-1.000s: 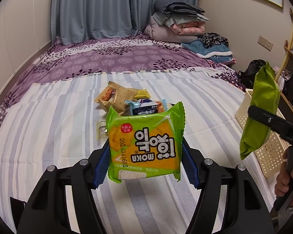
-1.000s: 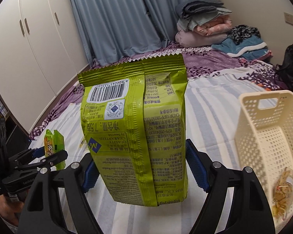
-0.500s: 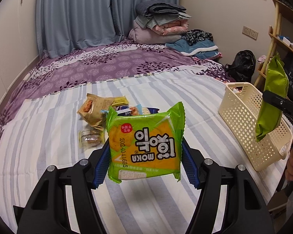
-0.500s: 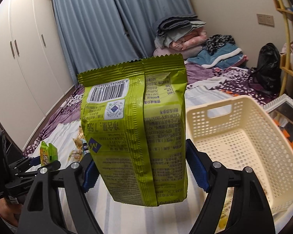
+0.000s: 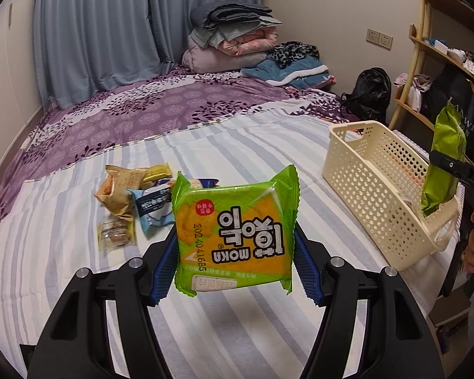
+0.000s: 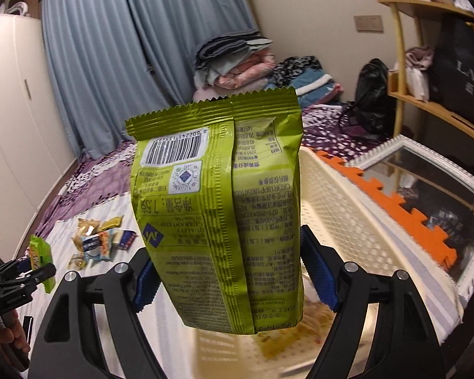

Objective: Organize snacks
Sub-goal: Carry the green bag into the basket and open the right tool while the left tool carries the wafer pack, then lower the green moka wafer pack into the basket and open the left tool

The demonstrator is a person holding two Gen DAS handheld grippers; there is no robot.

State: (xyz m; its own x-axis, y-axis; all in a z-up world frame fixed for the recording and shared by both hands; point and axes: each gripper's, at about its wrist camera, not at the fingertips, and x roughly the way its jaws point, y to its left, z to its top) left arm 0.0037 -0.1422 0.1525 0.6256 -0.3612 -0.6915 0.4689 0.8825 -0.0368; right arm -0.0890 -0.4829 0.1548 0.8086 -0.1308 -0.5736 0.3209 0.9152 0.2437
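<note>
While both packets hang clamped by their side edges, treat them as light, crushable film pouches.
The right gripper (image 6: 235, 279) pinches the green bag (image 6: 218, 208) over the basket (image 5: 376, 186); the left gripper (image 5: 233, 262) pinches the cracker packet (image 5: 235, 233) above the bed (image 5: 63, 252).

The left gripper (image 5: 235, 260), black with blue ribbed pads, is angled downward, jaws partly closed and pressing the sides of a flat green-and-orange snack packet (image 5: 233, 233). The right gripper (image 6: 235, 279), likewise tilted down, clamps an upright olive-green foil snack bag (image 6: 218, 208).
</note>
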